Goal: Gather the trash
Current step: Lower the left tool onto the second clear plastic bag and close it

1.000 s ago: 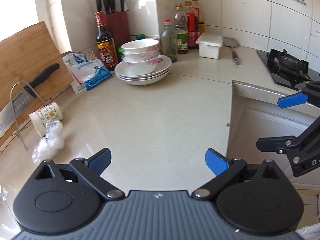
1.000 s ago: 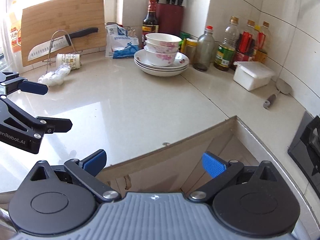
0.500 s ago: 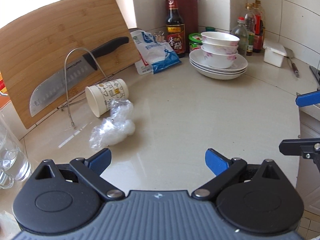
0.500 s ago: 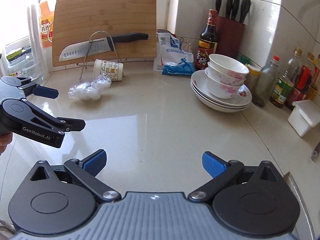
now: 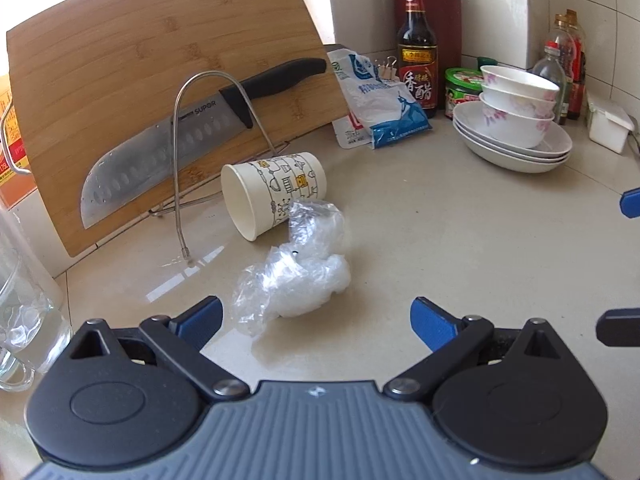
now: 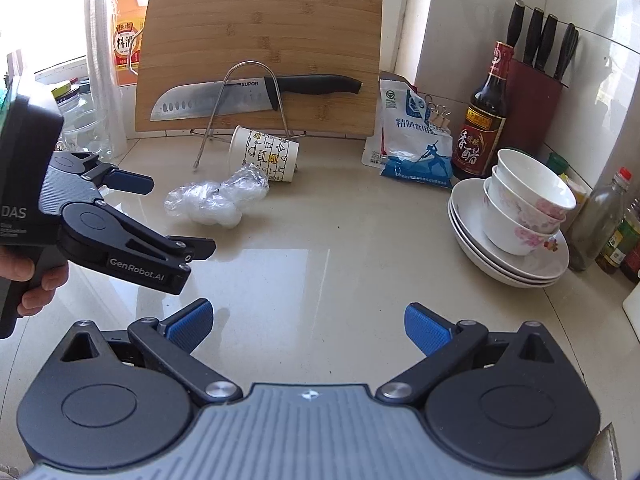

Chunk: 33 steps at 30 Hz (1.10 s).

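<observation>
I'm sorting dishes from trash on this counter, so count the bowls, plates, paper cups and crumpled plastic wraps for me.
Bowls: 3
Plates: 3
Paper cup: 1
Crumpled plastic wrap: 1
Total: 8

paper cup (image 5: 276, 192): 1 | plastic wrap wad (image 5: 296, 272): 1 | knife (image 5: 192, 120): 1 | bowls (image 6: 524, 204): 3 | plates (image 6: 472, 240): 3

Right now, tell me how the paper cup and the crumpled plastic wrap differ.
The paper cup is rigid and opaque, printed with small drawings; the crumpled plastic wrap is clear, shapeless and unprinted. The paper cup lies tipped on its side by the knife rack, while the plastic wrap sits nearer the open left gripper. Both lie loose on the counter, seemingly touching.
</observation>
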Motion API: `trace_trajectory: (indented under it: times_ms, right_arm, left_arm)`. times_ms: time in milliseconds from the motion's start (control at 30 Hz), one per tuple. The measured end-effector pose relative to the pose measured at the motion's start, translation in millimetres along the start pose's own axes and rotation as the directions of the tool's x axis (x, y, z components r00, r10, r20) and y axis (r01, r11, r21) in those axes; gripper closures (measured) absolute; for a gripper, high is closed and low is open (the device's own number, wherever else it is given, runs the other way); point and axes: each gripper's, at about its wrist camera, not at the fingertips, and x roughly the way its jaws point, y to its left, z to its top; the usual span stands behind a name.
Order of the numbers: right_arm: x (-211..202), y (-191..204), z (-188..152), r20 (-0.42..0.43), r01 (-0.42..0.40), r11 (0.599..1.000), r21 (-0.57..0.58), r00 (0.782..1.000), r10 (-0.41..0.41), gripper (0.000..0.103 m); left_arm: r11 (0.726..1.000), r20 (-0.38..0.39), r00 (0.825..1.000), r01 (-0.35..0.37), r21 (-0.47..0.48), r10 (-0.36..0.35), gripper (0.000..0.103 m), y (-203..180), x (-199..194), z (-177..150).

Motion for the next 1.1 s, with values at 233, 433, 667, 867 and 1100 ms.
trace_trajectory:
  times_ms: [233, 433, 667, 867, 1100]
  right_arm:
    - [18, -1, 9, -0.021, -0.011, 1.0, -0.015, 1.0, 0.01, 0.0]
    - [32, -1, 14, -0.039, -0.029, 0.999, -0.023, 0.999, 0.028, 0.0]
    - [43, -1, 21, -0.047, -0.049, 0.998, -0.045, 0.998, 0.047, 0.0]
    - [52, 0, 28, -0.049, -0.061, 0.996, -0.06, 0.997, 0.058, 0.0]
    - [62, -1, 40, -0.035, -0.081, 0.994, -0.078, 0.996, 0.078, 0.0]
  left_arm:
    - [1.0, -0.03, 1.0, -0.008, -0.022, 0.008, 0.006, 14, 34, 3]
    - [1.0, -0.031, 0.999, 0.029, -0.002, -0.029, 0.016, 16, 44, 7]
    - [0.998, -0.023, 0.997, 0.07, -0.004, -0.07, 0.034, 15, 43, 14]
    - [0.996, -0.017, 0.996, 0.082, -0.027, -0.083, 0.043, 18, 37, 14]
    - [0.995, -0.009, 0.998, 0.056, -0.082, -0.057, 0.044, 34, 15, 9]
